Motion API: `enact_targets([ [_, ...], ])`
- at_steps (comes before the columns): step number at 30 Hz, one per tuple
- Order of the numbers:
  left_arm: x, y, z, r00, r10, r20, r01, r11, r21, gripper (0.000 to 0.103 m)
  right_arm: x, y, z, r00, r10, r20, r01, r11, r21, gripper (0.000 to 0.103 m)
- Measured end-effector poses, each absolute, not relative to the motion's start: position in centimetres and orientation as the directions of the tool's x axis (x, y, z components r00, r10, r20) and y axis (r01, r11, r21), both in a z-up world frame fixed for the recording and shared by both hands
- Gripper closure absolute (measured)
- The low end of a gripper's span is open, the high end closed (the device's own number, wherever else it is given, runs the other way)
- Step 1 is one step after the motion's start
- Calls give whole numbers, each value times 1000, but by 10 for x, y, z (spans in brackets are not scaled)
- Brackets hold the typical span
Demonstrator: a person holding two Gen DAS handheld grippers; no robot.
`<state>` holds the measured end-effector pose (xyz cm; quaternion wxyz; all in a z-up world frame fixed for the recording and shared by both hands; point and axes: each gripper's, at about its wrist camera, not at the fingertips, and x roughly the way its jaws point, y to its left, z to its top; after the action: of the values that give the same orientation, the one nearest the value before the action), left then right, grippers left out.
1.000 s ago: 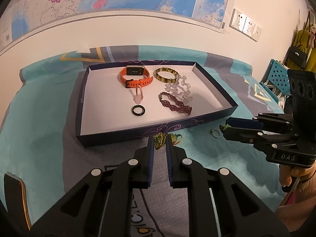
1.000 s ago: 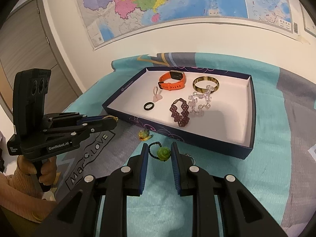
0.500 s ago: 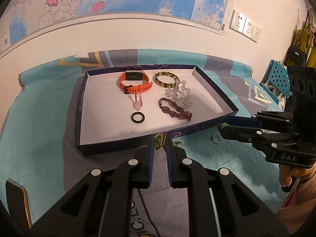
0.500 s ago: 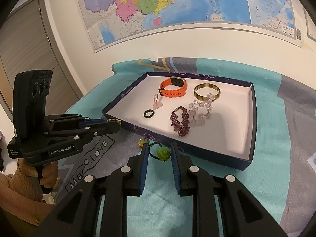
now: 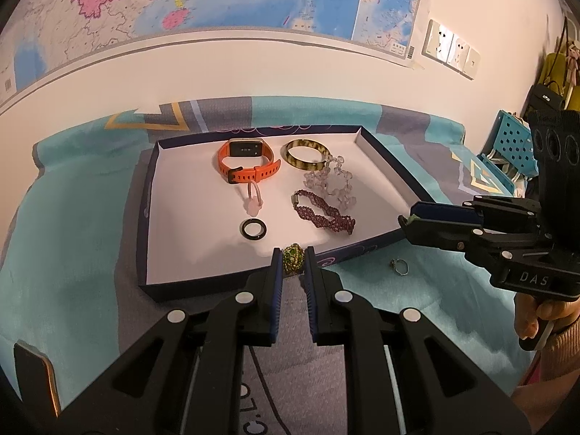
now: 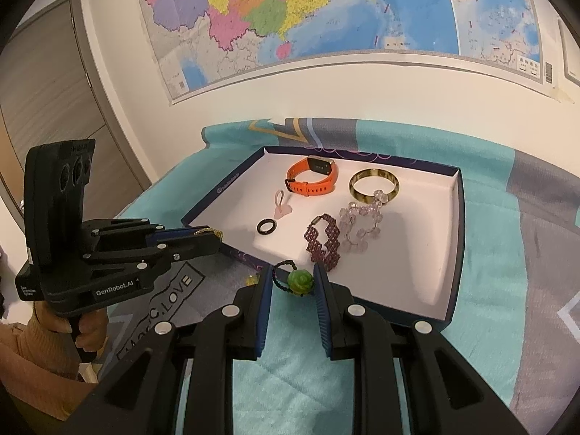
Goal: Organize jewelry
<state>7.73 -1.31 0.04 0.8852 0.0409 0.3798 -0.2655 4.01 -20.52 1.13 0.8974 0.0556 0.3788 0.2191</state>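
A dark blue tray (image 5: 146, 195) (image 6: 457, 217) with a white floor holds an orange watch (image 5: 246, 161), a tortoiseshell bangle (image 5: 306, 154), a clear bead bracelet (image 5: 331, 181), a purple bead bracelet (image 5: 322, 214), a pink charm (image 5: 253, 199) and a black ring (image 5: 253, 229). My left gripper (image 5: 293, 259) is shut on a green and gold beaded piece (image 5: 293, 257), held over the tray's near wall. My right gripper (image 6: 293, 279) is shut on a green bead on a black cord (image 6: 299, 280), raised at the tray's near edge.
A small silver ring (image 5: 398, 266) lies on the teal and grey cloth (image 5: 72, 217) in front of the tray. A small yellow item (image 6: 252, 281) lies on the cloth near the tray. A map covers the wall behind.
Both grippers have risen and moved forward toward the tray, each still holding its piece. The left one now reaches over the near wall.
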Motion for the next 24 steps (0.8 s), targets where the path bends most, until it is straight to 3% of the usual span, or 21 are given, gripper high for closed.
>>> enact_targets([
  [24, 91, -22, 5, 585, -429, -688, 503, 858, -106, 91, 58, -210, 17, 630, 431, -646, -350, 900, 260, 82],
])
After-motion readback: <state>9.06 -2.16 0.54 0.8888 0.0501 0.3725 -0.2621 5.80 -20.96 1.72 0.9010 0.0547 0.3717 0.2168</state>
